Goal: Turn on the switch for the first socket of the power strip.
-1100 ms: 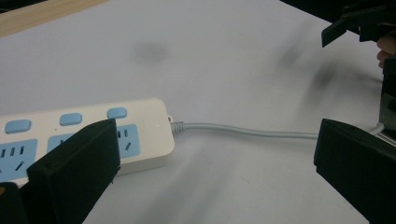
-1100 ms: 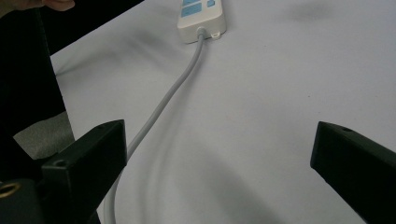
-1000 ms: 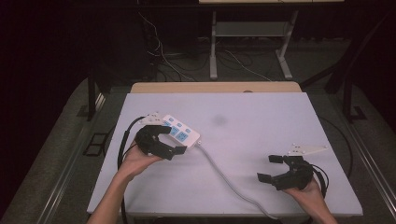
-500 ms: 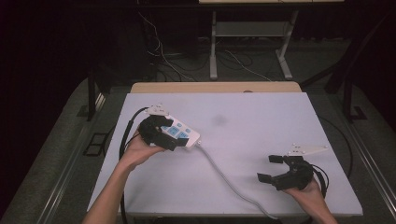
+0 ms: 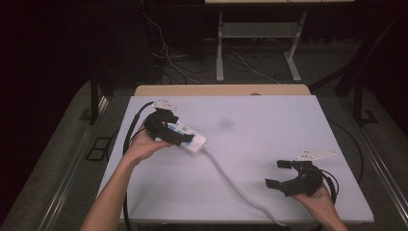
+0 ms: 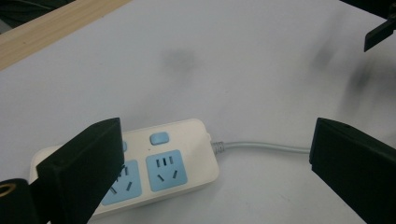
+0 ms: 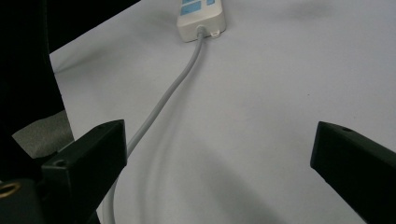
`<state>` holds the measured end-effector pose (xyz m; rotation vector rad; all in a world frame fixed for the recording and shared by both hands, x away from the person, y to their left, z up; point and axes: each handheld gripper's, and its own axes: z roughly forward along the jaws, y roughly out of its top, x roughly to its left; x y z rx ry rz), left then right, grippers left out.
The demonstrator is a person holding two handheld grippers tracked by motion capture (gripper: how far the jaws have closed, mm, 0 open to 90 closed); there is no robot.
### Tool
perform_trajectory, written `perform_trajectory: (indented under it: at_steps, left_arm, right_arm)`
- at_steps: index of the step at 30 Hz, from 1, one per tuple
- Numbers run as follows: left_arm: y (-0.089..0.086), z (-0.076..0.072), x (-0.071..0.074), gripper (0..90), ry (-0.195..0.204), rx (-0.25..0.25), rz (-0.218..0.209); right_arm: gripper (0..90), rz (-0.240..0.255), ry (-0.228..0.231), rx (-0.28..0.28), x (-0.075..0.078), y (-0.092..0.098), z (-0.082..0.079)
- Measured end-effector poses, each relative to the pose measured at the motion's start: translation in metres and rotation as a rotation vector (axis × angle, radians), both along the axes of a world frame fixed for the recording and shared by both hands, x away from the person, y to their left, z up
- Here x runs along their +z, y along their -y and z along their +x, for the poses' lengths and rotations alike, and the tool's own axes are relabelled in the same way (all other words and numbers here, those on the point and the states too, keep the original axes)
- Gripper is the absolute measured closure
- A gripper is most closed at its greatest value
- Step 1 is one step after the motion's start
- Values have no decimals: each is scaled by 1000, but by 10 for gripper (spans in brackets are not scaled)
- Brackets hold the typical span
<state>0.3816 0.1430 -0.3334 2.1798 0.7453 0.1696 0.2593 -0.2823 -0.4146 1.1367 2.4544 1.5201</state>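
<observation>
Over on the left side of the white table (image 5: pixel 269 115), the person's left hand (image 5: pixel 139 147) is holding the left gripper (image 5: pixel 169 131) right above a white power strip (image 5: pixel 190 139). Its jaws are standing wide apart, released, gripping nothing. In the left gripper view the power strip (image 6: pixel 159 163) is lying flat between and below those jaws, showing blue sockets and a small blue switch (image 6: pixel 159 138), with one jaw covering part of its near end. A grey cord (image 5: pixel 235 185) is leaving the strip's end and running across the tabletop toward the front edge; in the right gripper view the cord (image 7: pixel 163 100) is curving down from the strip (image 7: pixel 201 16) past one of the jaws. Well apart on the right, the right hand (image 5: pixel 320 199) is holding the right gripper (image 5: pixel 279 174) low near the front of the table, its jaws likewise spread open and empty.
</observation>
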Motion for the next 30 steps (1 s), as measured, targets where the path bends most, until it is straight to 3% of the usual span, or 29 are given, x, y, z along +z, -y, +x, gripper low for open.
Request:
perform_trajectory:
  at_steps: [16, 26, 30]
  left_arm:
    - [5, 28, 3, 215, -28, 7, 33]
    - [9, 37, -7, 493, -5, 35, 71]
    - [11, 40, -11, 594, 21, 34, 66]
  right_arm:
    - [33, -1, -4, -2, -1, 1, 1]
    - [33, -11, -9, -8, -2, 1, 2]
    - [33, -12, -7, -12, -2, 1, 2]
